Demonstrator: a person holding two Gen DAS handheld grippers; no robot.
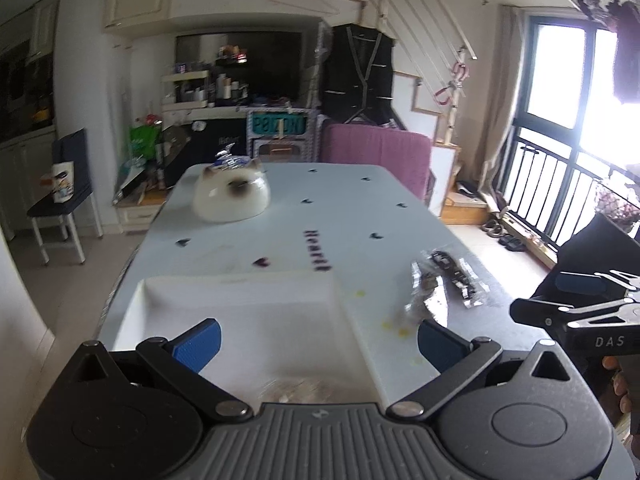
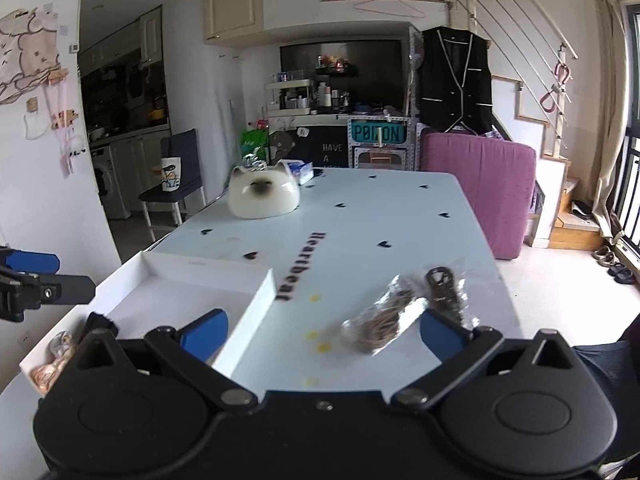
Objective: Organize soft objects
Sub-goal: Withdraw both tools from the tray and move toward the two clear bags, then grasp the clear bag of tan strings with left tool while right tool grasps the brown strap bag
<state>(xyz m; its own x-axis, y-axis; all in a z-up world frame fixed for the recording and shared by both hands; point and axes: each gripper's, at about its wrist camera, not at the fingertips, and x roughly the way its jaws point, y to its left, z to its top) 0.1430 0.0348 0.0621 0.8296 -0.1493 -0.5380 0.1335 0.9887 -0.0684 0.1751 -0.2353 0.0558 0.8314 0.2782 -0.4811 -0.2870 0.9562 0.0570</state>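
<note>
My left gripper (image 1: 318, 344) stands open above a white tray (image 1: 240, 300), nothing between its blue pads. Just under it, a clear bag of pale pieces (image 1: 296, 390) lies in the tray. My right gripper (image 2: 322, 336) is open too and hovers over the table near a clear bag of brown pieces (image 2: 380, 320). Beside that bag lies a clear bag with a dark item (image 2: 442, 288). Both bags sit on the table right of the tray (image 2: 256, 300). Pinkish soft items (image 2: 56, 356) and a black one (image 2: 100, 322) lie in the tray's near left corner.
A white cat-face dome (image 2: 262, 196) sits at the table's (image 2: 360, 220) far left, with a tissue box (image 2: 300, 170) behind it. A purple cushion (image 2: 480, 184) leans at the far right edge, and a chair (image 2: 176, 184) stands off to the left. Yellow spots (image 2: 320, 346) mark the tabletop.
</note>
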